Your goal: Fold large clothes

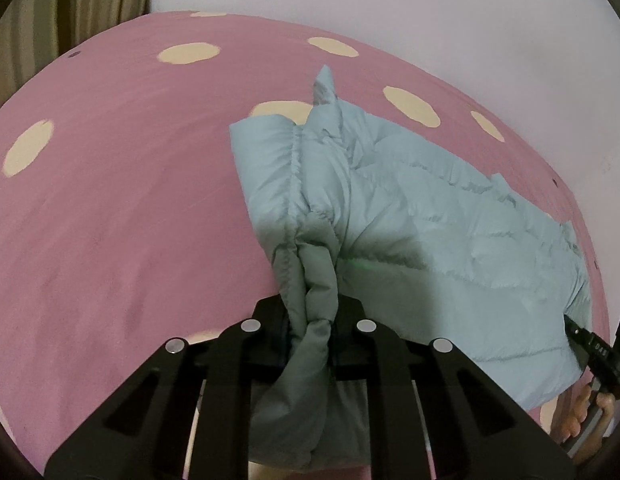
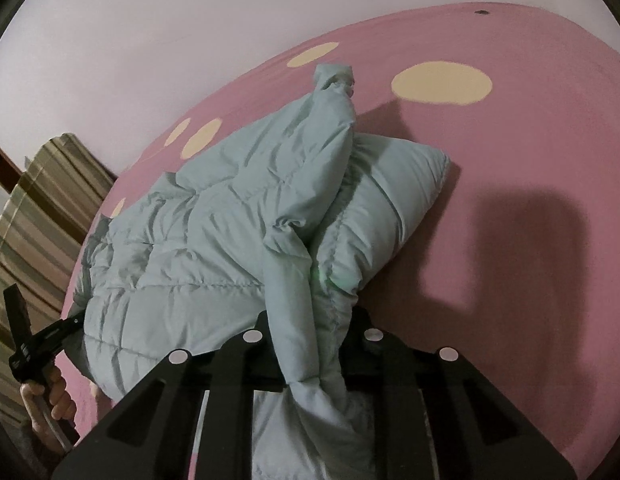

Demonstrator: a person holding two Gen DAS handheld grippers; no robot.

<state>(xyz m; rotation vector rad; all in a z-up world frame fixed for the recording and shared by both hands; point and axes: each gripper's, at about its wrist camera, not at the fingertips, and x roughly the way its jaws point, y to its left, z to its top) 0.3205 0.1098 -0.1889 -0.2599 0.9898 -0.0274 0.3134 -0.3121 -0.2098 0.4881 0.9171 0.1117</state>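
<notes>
While a pale blue padded jacket [image 1: 410,216] lies on the pink bedspread [image 1: 129,208] with cream dots, the left gripper [image 1: 310,320] pinches a bunched fold of its edge, seen at 6 o'clock in the left wrist view. At 6 o'clock in the right wrist view, the right gripper [image 2: 314,340] pinches another bunched fold of the jacket. Striped curtains [image 2: 37,208] hang at 9 o'clock there, above a hand [image 2: 49,396] on the other gripper's handle.

Bare pink bedspread [image 1: 109,208] lies open beside the bunched puffer jacket [image 1: 410,216].
</notes>
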